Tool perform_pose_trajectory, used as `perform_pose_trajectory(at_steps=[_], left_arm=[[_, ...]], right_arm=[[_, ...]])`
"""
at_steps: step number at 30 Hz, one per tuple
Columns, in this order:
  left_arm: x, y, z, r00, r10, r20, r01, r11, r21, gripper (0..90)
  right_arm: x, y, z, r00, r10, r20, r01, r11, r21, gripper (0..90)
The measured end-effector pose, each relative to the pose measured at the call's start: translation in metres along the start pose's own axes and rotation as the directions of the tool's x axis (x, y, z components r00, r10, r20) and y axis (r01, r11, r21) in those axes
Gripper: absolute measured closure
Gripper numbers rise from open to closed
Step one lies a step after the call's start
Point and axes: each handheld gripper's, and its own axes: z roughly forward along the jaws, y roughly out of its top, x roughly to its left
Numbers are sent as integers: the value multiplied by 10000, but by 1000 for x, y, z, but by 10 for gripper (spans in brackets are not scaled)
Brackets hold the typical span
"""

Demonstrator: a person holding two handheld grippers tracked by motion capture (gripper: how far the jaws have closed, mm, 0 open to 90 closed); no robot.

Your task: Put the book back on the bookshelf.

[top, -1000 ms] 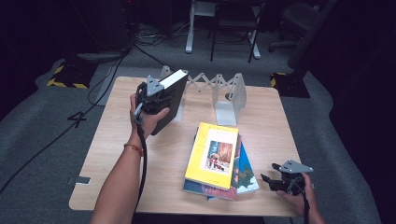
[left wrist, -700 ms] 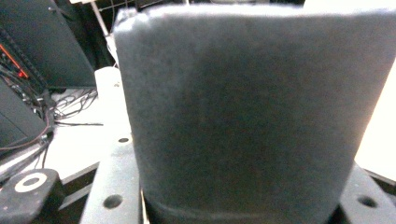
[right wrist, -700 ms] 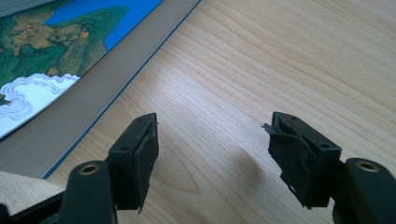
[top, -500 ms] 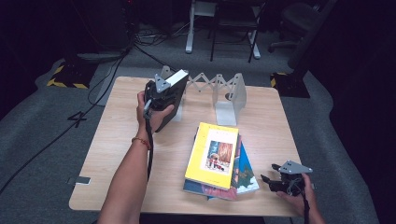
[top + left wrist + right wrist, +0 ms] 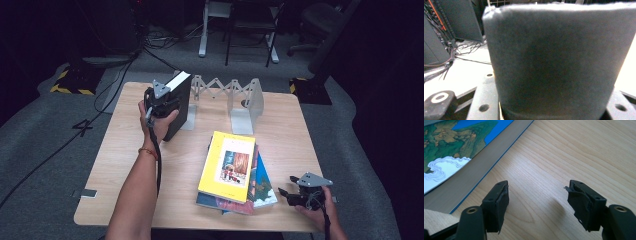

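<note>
The left gripper is at the far left part of the light wooden tabletop, with its jaws closed across a thick black hardcover book with white page edges. The book stands upright on its lower edge, tilted slightly, just beside the left end plate of a grey metal expanding book rack that runs along the far edge of the tabletop. In the left gripper view the dark cover of the book sits directly between the jaws, held at mid opening on the book's thickness. The person's left hand wraps the gripper body from below, and the forearm reaches up from the near edge. The right gripper rests low at the near right corner of the tabletop, held in the right hand. In the right gripper view its jaws stand apart with bare wood between them, and nothing is gripped. A stack of flat picture books lies at the centre of the tabletop, topped by a yellow-covered book; the lower books jut out to the right beneath it. The blue-edged book with a map-like cover at the stack's right side lies just beside the right gripper, apart from its jaws.
</note>
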Motion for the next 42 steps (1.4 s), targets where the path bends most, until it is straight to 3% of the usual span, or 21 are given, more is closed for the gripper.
perform_pose_trajectory(at_steps=[12,32,42], left_arm=[[-3,-16,-11,9986,-455,-258,442,9979,-474,523],[-4,-30,-21,9993,-262,-283,248,9985,-490,491],[-5,-36,-24,9991,-370,-204,359,9979,-533,472]], right_arm=[[2,1,0,10000,-33,-37,33,10000,42,340],[5,2,2,9998,-93,-154,94,9999,73,343],[5,2,3,9998,-71,-161,72,10000,65,342]])
